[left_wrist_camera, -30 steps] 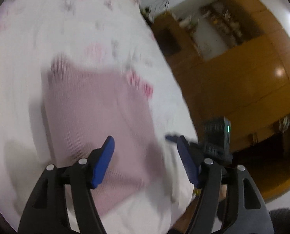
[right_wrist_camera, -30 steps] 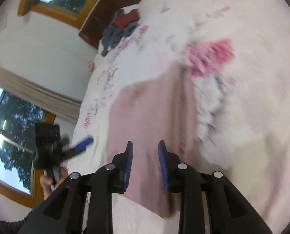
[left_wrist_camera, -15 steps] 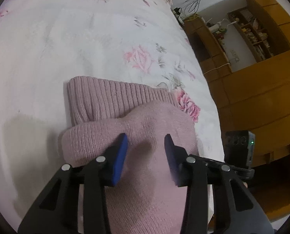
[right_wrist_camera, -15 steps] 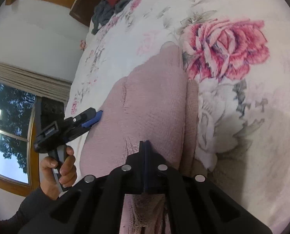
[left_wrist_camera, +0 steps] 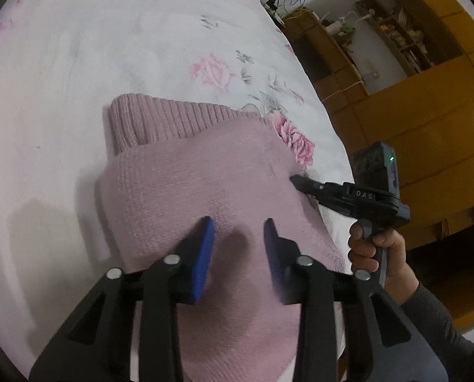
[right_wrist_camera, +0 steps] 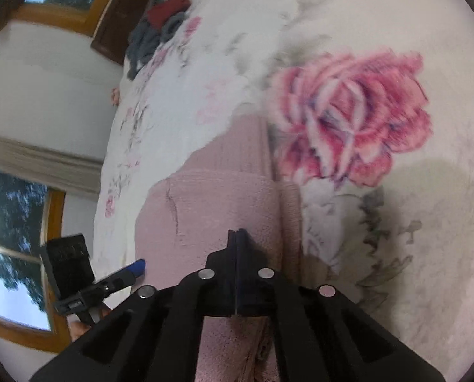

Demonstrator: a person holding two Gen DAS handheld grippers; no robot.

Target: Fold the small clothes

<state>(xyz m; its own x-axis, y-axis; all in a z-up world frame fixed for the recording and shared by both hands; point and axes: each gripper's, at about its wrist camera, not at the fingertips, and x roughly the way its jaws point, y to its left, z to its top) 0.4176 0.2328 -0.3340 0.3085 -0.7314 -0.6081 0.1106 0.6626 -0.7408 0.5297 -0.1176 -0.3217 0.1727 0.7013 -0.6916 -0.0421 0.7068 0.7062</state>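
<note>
A pink knit garment (left_wrist_camera: 198, 184) lies on the flowered bedspread (left_wrist_camera: 77, 63), its upper layer folded over so the ribbed hem (left_wrist_camera: 160, 121) shows beyond it. My left gripper (left_wrist_camera: 238, 238) hovers open just above the near part of the fold, its blue pads (left_wrist_camera: 205, 248) apart with nothing between them. My right gripper (right_wrist_camera: 237, 238) is shut, its tip lying on the garment (right_wrist_camera: 205, 207); no cloth shows between its pads. In the left wrist view the right gripper (left_wrist_camera: 297, 180) touches the fold's right edge. The left gripper (right_wrist_camera: 132, 270) shows at the garment's left side.
A person's hand (left_wrist_camera: 374, 251) holds the right gripper's handle past the bed's right edge. Wooden cabinets (left_wrist_camera: 412, 111) stand beyond that edge. A heap of dark and red clothes (right_wrist_camera: 160, 22) sits at the far end of the bed, near windows (right_wrist_camera: 14, 254).
The flat garment now has its top layer folded over. My right gripper went from slightly open to shut. My left gripper narrowed and moved in over the fold.
</note>
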